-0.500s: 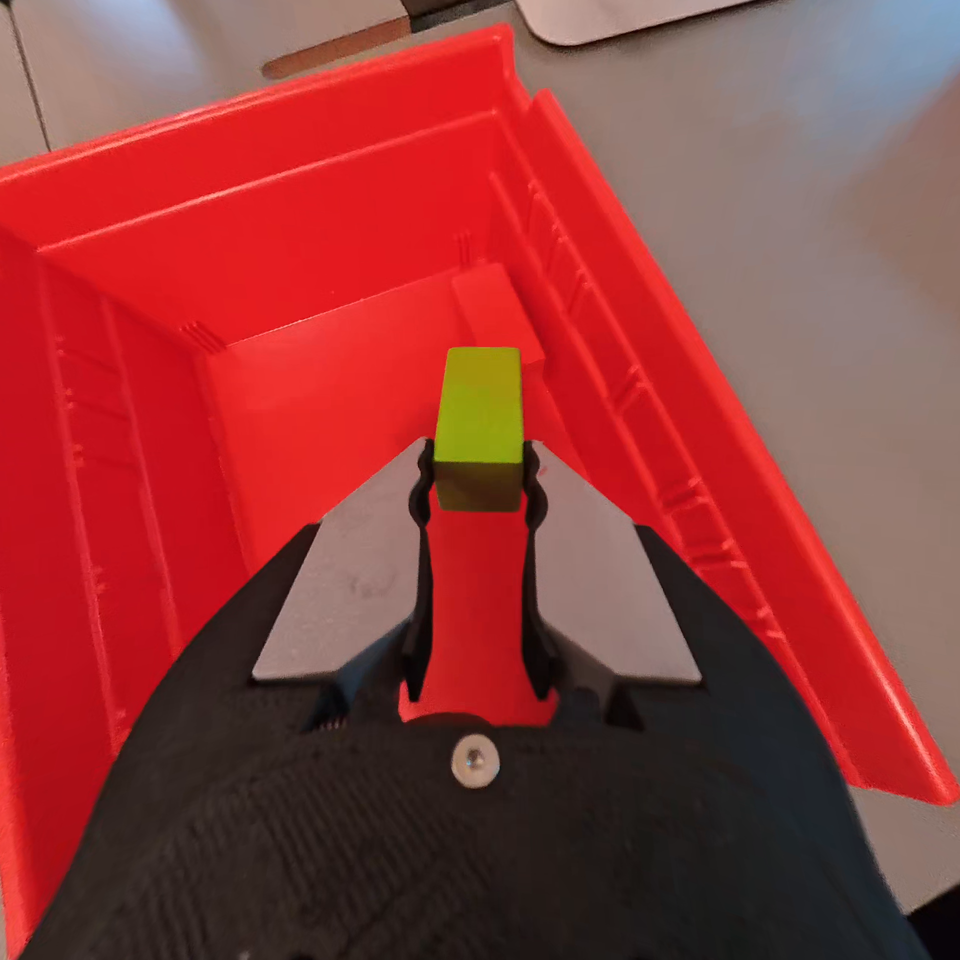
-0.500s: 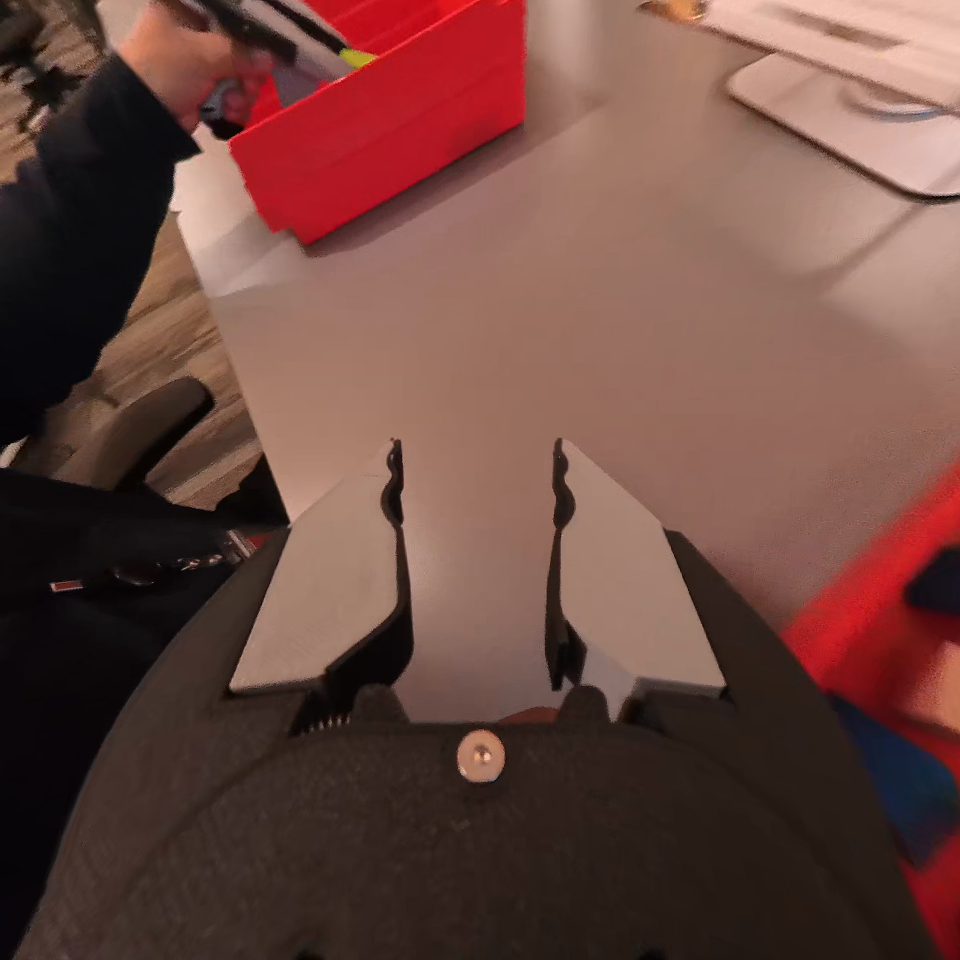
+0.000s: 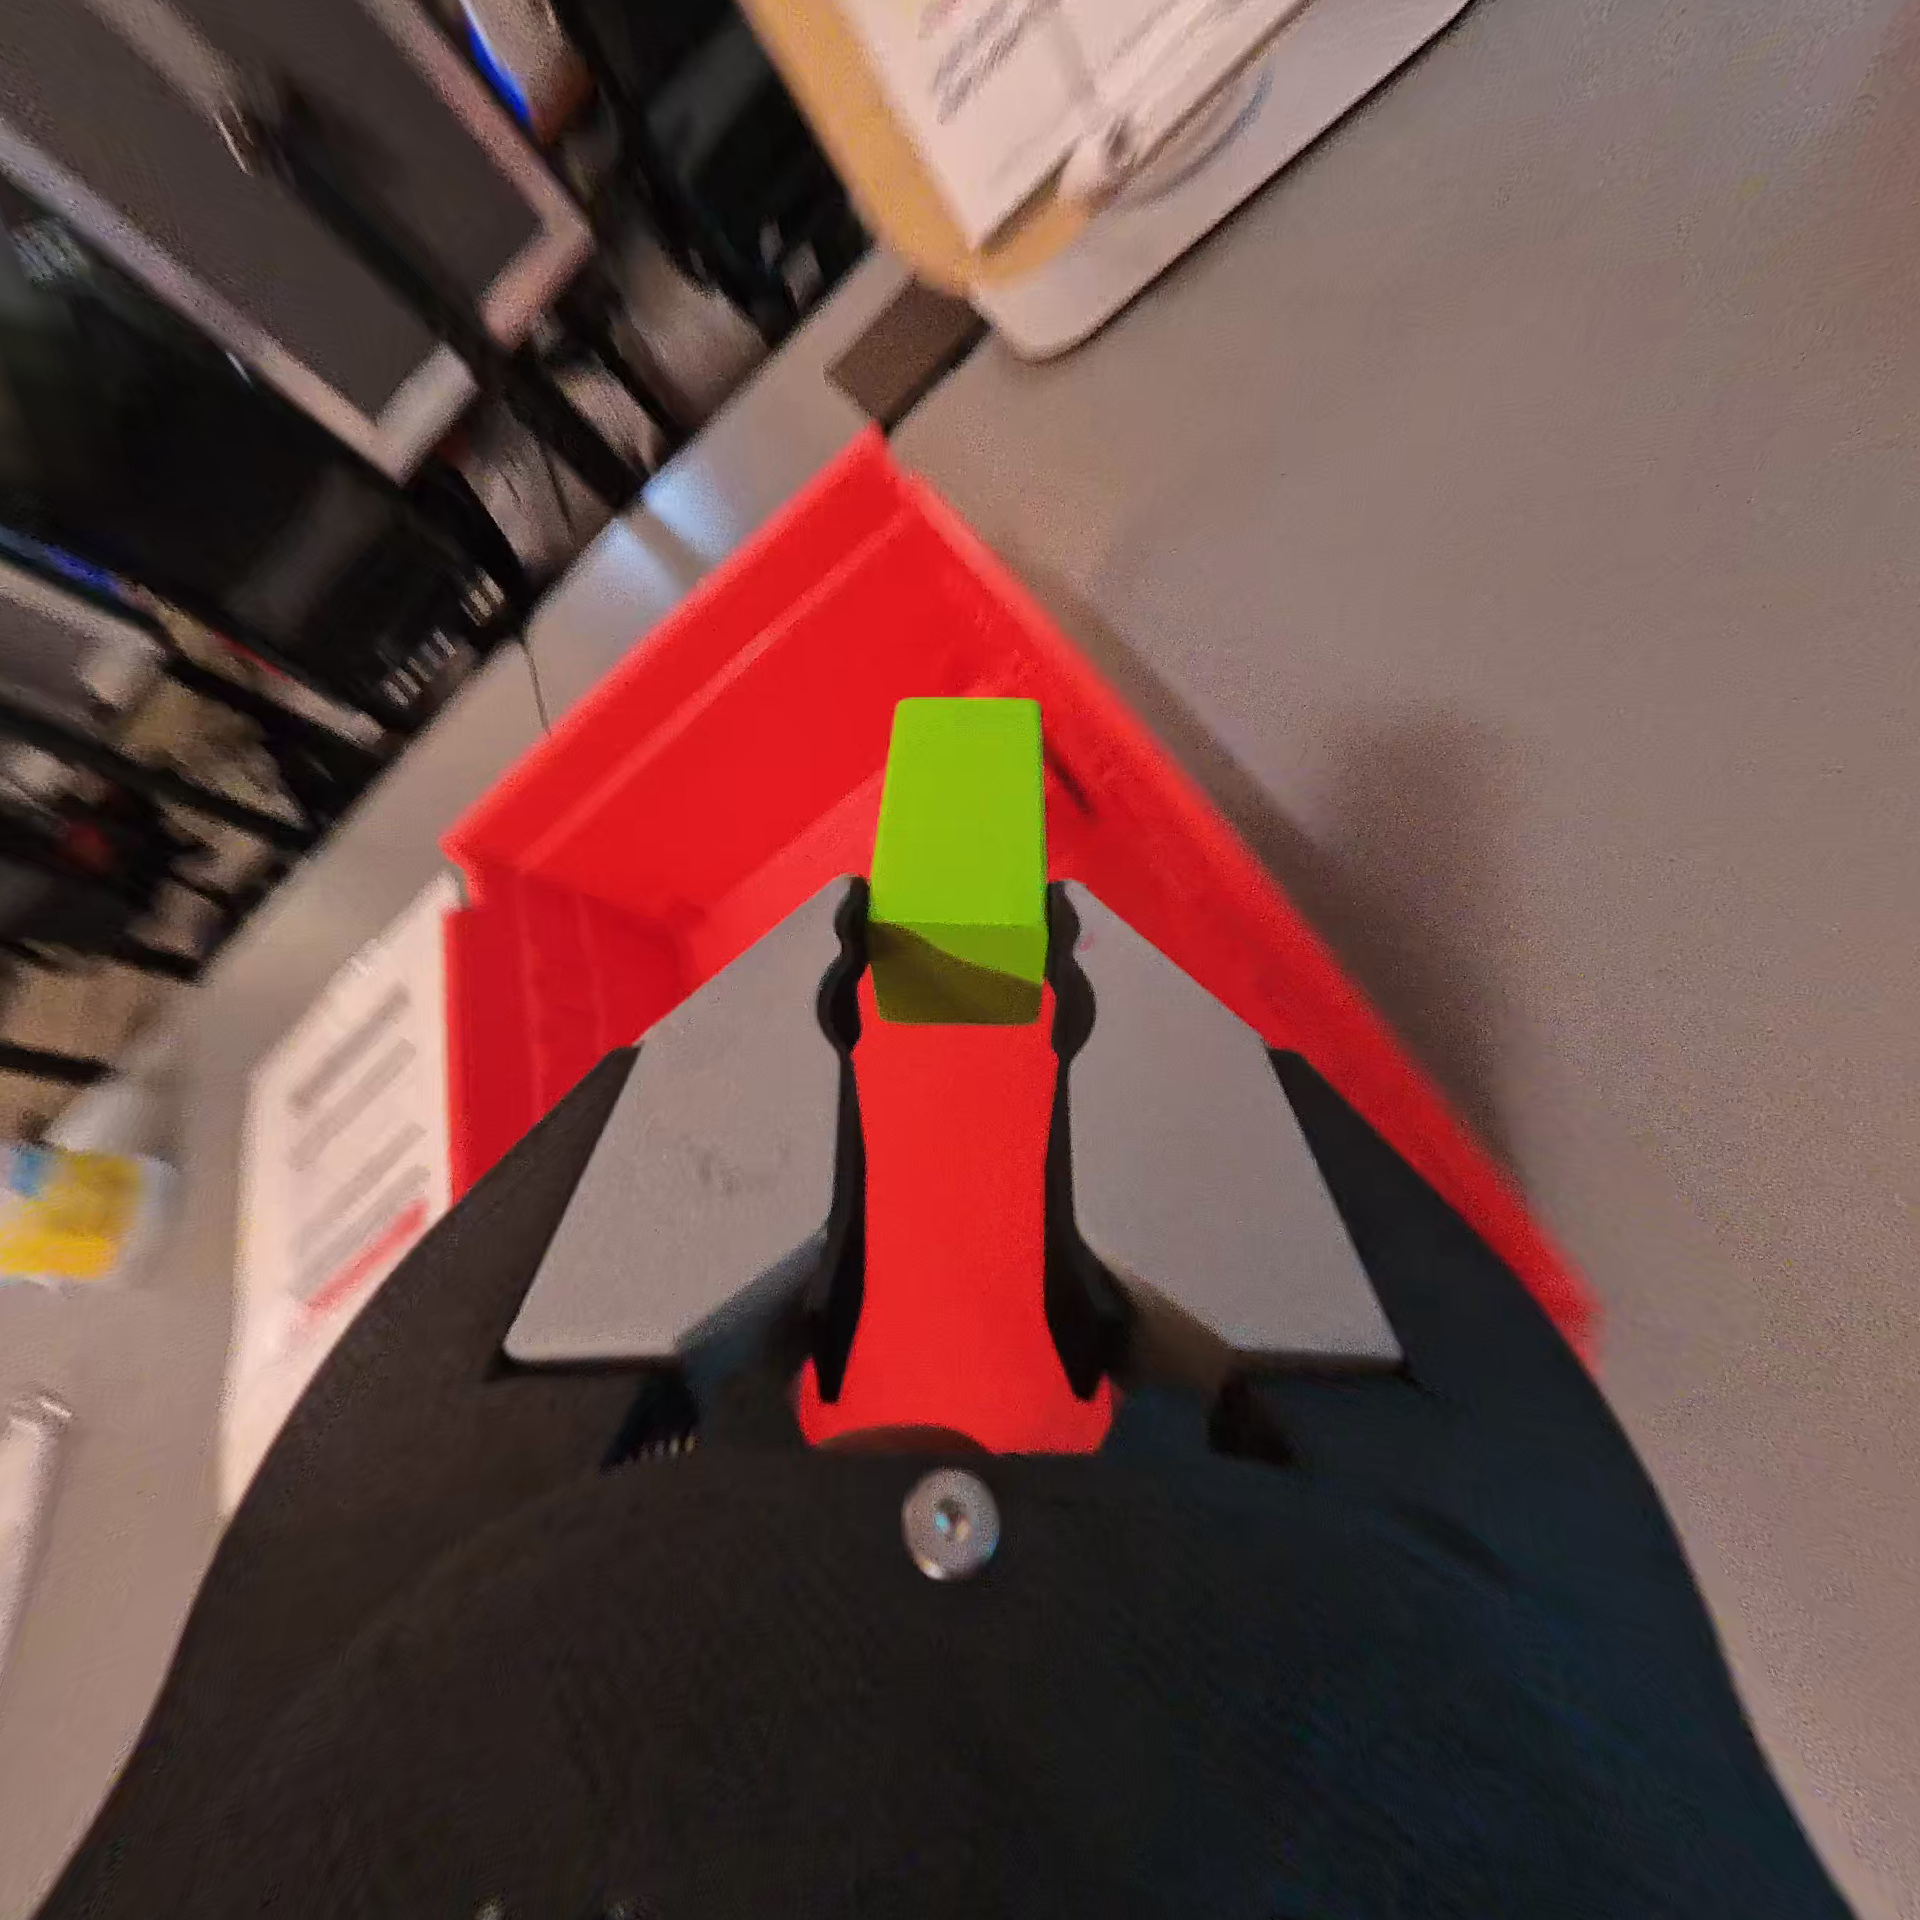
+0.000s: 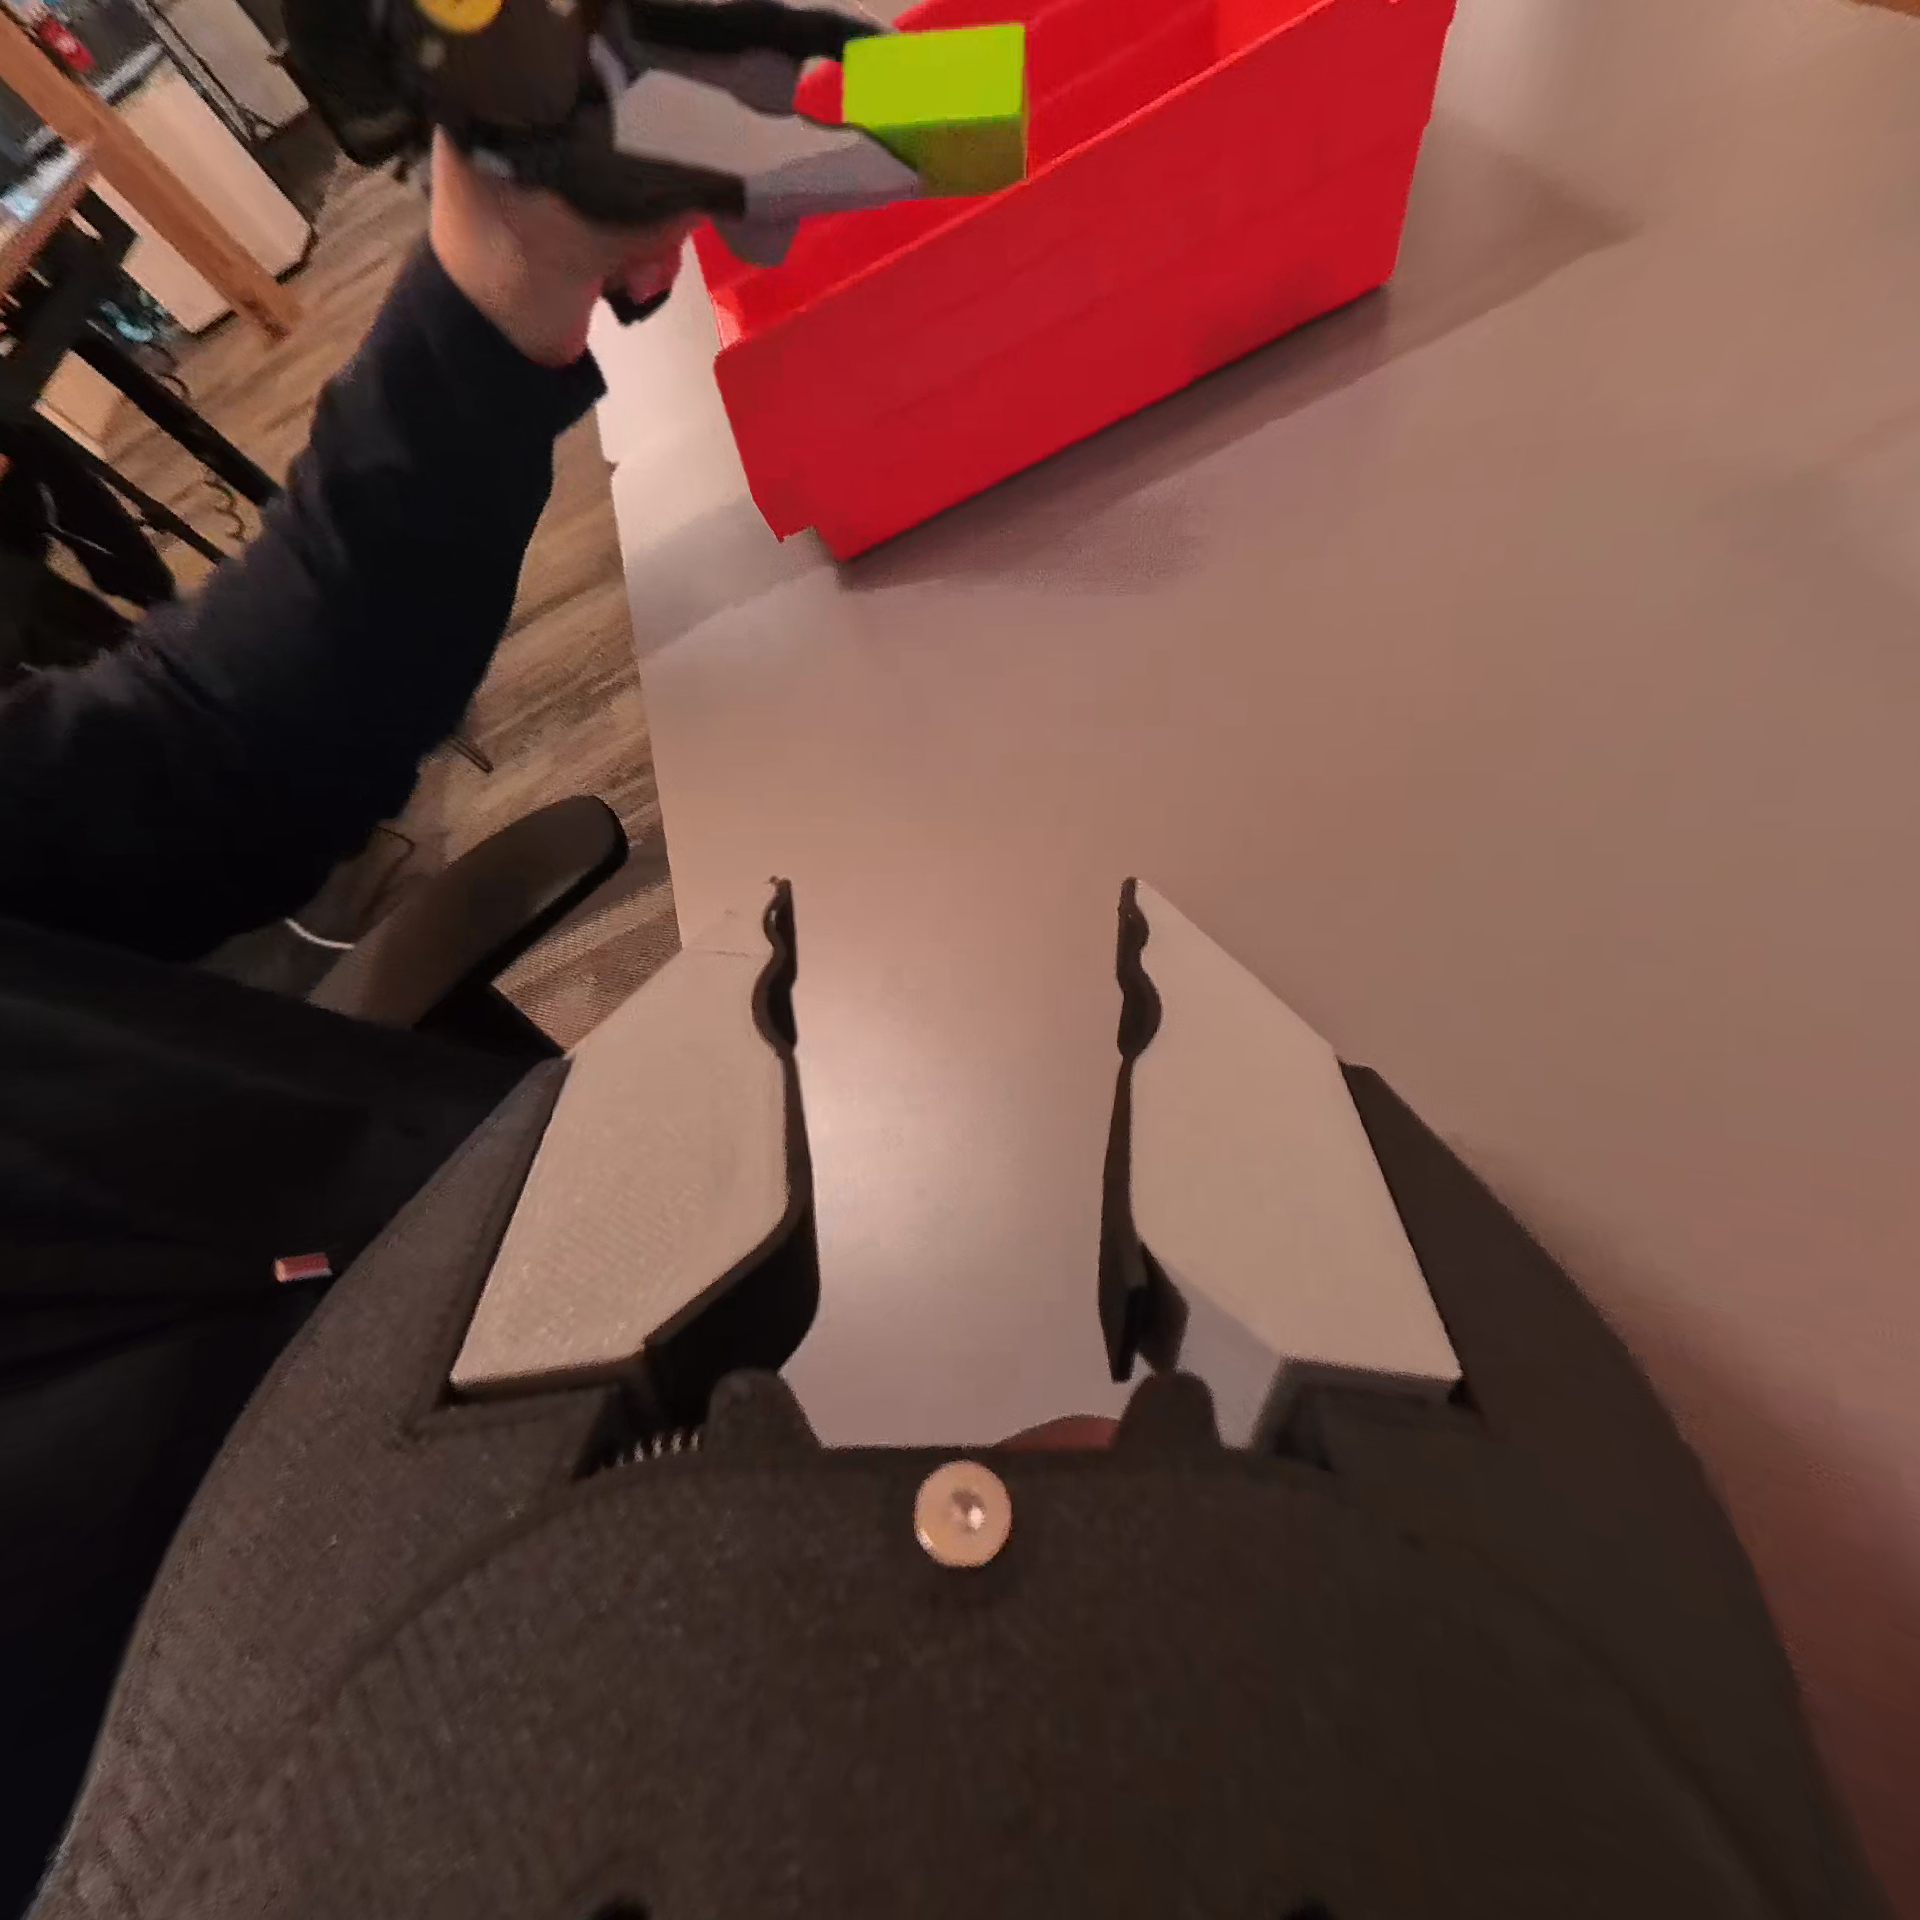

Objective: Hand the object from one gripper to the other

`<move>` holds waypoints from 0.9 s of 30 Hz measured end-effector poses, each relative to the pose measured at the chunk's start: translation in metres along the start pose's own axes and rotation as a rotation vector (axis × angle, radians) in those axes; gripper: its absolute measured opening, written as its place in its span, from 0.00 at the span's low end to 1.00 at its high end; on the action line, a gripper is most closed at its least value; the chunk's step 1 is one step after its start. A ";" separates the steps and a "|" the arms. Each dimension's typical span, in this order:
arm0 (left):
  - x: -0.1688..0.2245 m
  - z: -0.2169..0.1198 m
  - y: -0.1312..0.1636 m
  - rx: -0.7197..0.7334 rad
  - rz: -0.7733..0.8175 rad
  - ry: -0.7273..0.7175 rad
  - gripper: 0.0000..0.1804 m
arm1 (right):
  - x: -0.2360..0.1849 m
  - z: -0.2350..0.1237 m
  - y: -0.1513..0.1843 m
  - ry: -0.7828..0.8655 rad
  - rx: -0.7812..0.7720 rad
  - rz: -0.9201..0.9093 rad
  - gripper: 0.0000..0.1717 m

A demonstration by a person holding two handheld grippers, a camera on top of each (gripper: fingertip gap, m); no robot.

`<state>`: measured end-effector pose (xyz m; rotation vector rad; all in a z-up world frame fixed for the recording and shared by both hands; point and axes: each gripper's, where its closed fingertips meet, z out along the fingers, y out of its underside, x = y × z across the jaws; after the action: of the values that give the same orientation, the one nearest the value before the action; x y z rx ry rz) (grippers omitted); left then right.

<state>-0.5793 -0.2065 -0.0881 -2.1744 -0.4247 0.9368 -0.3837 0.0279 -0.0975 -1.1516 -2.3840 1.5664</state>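
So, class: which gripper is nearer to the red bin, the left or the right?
Left. The left gripper holds the green block over the near end of the red bin. The right gripper hangs open above bare table, well short of the bin.

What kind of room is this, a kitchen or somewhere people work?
Probably an office or workshop, not a kitchen. There's a big grey desk with a red plastic bin on it, an office chair beside it on a wood-look floor, and blurry shelves of equipment behind.
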 end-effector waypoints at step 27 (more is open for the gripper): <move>0.259 -0.064 -0.157 0.522 0.190 0.377 0.27 | -0.017 -0.046 -0.018 -0.277 0.252 0.189 0.19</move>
<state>-0.3586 0.0101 -0.0715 -1.8603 0.1961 0.6212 -0.3615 0.0488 -0.0554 -1.2034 -2.1907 2.1431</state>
